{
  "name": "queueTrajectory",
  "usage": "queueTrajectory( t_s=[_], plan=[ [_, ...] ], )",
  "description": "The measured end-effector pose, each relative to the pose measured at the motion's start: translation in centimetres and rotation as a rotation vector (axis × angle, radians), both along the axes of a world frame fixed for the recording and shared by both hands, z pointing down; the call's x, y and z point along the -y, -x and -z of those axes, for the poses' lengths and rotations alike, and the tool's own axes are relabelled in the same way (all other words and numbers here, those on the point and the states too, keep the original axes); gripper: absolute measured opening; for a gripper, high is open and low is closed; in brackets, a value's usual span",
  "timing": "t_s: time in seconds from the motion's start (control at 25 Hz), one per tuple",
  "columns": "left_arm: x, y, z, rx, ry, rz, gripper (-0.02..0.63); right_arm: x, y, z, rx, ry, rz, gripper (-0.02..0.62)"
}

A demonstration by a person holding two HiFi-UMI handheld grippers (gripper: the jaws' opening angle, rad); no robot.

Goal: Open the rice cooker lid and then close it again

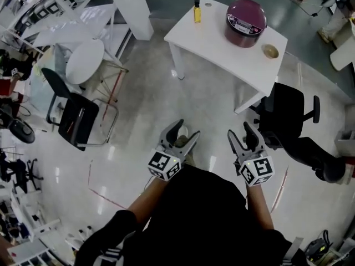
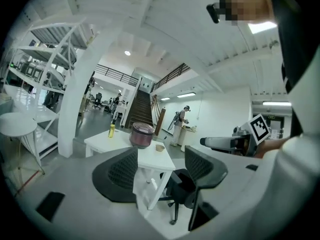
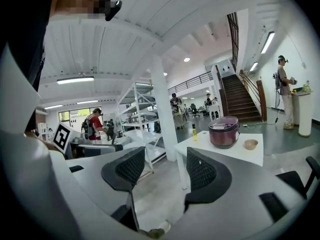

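A maroon rice cooker (image 1: 246,21) with its lid down stands on a white table (image 1: 211,40) some way ahead of me. The same rice cooker (image 2: 142,135) shows small in the left gripper view, and the rice cooker (image 3: 224,131) also appears in the right gripper view. My left gripper (image 1: 178,134) and right gripper (image 1: 242,137) are held close to my body, well short of the table. Both are open with nothing between their jaws. The left gripper (image 2: 160,168) and the right gripper (image 3: 166,170) each show a wide gap between their pads.
On the table stand a yellow bottle (image 1: 197,11) and a small bowl (image 1: 270,51). A black office chair (image 1: 291,112) sits by the table's near right corner. A black chair (image 1: 75,115) and a round white table (image 1: 84,61) are at left. A person (image 3: 285,91) stands by a counter.
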State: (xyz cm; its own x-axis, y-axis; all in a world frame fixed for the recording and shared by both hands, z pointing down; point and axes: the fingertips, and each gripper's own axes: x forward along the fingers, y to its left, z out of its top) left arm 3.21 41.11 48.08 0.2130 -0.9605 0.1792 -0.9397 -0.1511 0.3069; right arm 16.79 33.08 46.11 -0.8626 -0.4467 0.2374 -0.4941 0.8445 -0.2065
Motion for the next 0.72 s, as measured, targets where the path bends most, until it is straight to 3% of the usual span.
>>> queueTrajectory(
  t_s=[0.4, 0.72],
  plan=[
    [13.1, 10.8, 4.2, -0.007, -0.077, -0.133, 0.27, 10.6, 12.7, 3.3, 0.011, 0.044, -0.042, 0.23],
    [18.6, 17.1, 3.8, -0.02, -0.094, -0.183, 0.27, 15.8, 18.6, 2.9, -0.021, 0.047, -0.102, 0.23]
  ],
)
